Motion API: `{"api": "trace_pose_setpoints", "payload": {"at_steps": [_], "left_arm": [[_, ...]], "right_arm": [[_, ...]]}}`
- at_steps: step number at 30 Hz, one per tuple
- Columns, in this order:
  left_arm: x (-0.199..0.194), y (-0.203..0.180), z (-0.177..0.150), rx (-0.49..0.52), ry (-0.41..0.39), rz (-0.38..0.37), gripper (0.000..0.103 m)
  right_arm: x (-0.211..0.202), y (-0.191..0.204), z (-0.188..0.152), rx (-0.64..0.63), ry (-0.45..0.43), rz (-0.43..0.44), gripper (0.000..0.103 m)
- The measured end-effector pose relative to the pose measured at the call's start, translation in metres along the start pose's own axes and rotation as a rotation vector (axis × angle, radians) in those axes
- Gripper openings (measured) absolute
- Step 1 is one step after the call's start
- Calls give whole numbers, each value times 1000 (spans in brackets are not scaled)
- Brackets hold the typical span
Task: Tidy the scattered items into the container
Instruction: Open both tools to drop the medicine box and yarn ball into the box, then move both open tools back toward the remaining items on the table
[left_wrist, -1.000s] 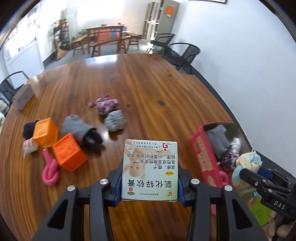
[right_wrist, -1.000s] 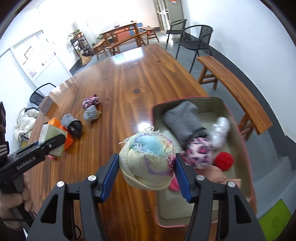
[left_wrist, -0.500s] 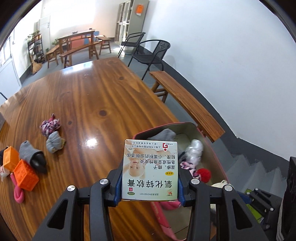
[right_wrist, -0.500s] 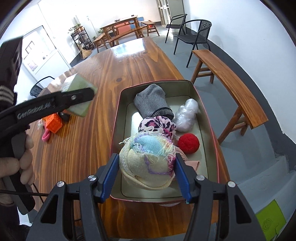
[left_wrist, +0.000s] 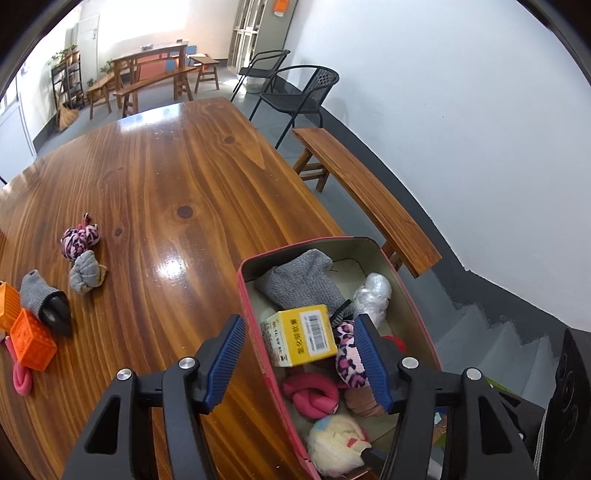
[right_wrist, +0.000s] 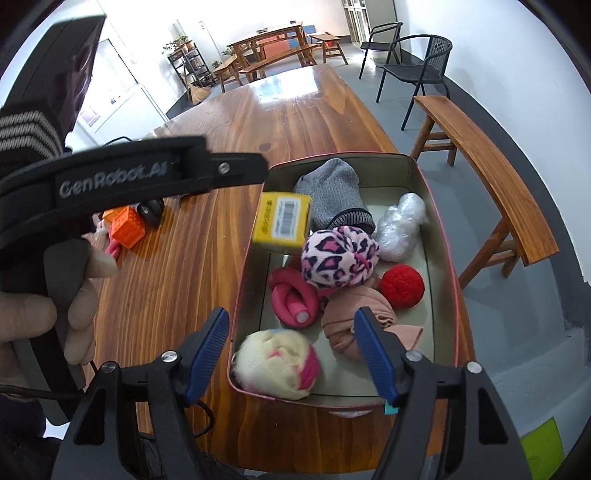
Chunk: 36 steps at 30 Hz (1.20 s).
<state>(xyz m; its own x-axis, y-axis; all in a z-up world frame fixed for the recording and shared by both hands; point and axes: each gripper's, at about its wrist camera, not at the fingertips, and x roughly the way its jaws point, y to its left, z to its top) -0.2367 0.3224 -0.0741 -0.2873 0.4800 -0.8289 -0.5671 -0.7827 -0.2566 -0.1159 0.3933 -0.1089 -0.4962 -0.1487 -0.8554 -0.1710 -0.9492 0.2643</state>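
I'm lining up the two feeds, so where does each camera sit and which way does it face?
Left wrist: rides the left gripper, looking forward and down over the tin and table; its open jaws show.
Right wrist: rides the right gripper, above the tin's near end; its open jaws, the left gripper and the person's hand show.
Both share the tin, yellow box, bench.

Bright daylight from the far windows (left_wrist: 147, 26), blown out to white. Glare streaks on the polished bench (left_wrist: 173, 266) and again at its far end (right_wrist: 288, 83). Strong fisheye bending, dark vignette in corners. Soft motion blur on the cream yarn ball (right_wrist: 277, 363); shadows faint, diffuse.
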Motion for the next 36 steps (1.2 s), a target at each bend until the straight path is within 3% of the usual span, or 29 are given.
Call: {"api": "trace_pose_setpoints", "payload": {"at_steps": [11, 24, 27, 36], "left_arm": [[-14, 43, -10, -61, -17, 45, 63], [-52, 141, -38, -236, -47, 135, 63], [-63, 167, -49, -293, -63, 161, 78], [-96, 251, -91, -453, -79, 242, 79]], "right_arm": [[8, 22, 10, -23, 2, 9, 74], [32, 90, 24, -108, 30, 56, 74], [40, 112, 27, -136, 43, 77, 74], [65, 167, 28, -189, 87, 120, 74]]}}
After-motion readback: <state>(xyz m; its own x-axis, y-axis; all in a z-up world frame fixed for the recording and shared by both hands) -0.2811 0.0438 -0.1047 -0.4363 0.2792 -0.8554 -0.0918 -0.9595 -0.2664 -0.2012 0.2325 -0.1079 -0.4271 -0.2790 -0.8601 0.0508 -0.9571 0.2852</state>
